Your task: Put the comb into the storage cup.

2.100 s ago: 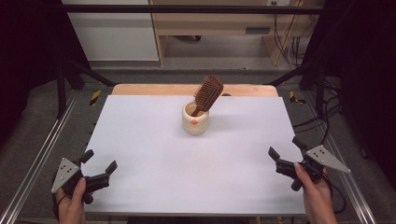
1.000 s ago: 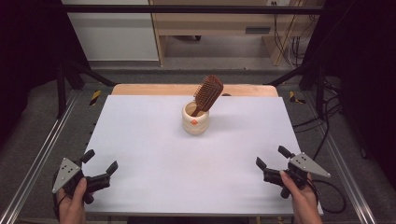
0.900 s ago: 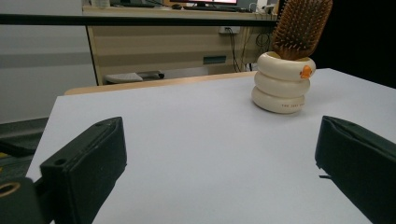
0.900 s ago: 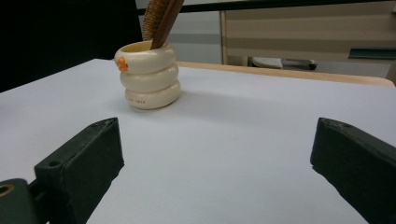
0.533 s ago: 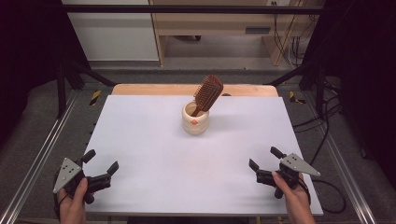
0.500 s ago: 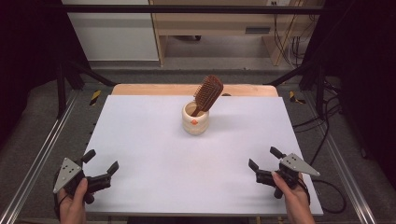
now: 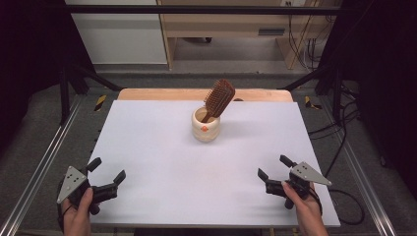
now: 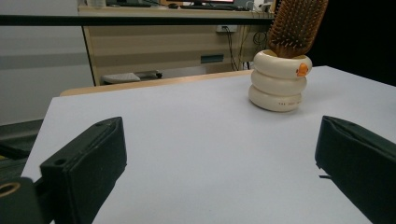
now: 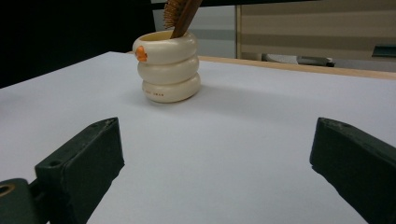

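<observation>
Now I am holding my left gripper at the lower left and my right gripper at the lower right, both jaws wide apart. Up in the middle, the brush is leaning in the cream cup.

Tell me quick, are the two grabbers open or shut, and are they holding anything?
Left gripper: open, holding nothing, low over the white table.
Right gripper: open, holding nothing, apart from the cream cup with the hairbrush.
</observation>
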{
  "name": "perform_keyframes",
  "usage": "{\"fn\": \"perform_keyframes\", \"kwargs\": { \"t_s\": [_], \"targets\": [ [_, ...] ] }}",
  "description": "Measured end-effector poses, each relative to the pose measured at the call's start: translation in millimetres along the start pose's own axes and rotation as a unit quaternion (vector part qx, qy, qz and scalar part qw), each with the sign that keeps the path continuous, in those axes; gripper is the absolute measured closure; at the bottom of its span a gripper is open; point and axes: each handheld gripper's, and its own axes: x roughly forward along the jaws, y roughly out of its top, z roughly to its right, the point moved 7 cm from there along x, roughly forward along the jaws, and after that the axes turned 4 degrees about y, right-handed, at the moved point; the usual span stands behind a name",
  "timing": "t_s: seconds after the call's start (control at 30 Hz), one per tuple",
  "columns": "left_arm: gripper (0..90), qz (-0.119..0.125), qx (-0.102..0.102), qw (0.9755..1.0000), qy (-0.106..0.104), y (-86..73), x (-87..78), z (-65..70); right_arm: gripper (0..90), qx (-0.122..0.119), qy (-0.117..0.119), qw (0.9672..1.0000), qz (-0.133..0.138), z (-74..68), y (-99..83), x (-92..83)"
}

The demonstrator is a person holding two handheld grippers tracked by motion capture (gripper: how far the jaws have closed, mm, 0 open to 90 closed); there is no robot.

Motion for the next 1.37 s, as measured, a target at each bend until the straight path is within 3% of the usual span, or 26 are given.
{"fn": "perform_keyframes", "kwargs": {
  "t_s": [0.37,0.83,1.07,1.37],
  "targets": [
    [2.2,0.002,0.001,1.0000,-0.004,0.3,0.9,1.5,3.2,-0.011,0.009,0.9999,0.003,-3.5,-2.1,6.1],
    [2.1,0.012,-0.018,0.9996,-0.019,1.6,3.2,3.0,3.3,-0.029,0.027,0.9991,0.013,-10.6,-1.9,13.8],
    [2.1,0.007,-0.008,0.9996,-0.025,0.4,9.3,8.5,3.5,-0.040,0.036,0.9985,0.010,-15.0,-4.2,20.3],
    [2.0,0.005,-0.004,0.9996,-0.026,0.4,13.2,12.9,3.4,-0.036,0.036,0.9986,0.015,-16.6,-2.3,22.2]
  ]
}}
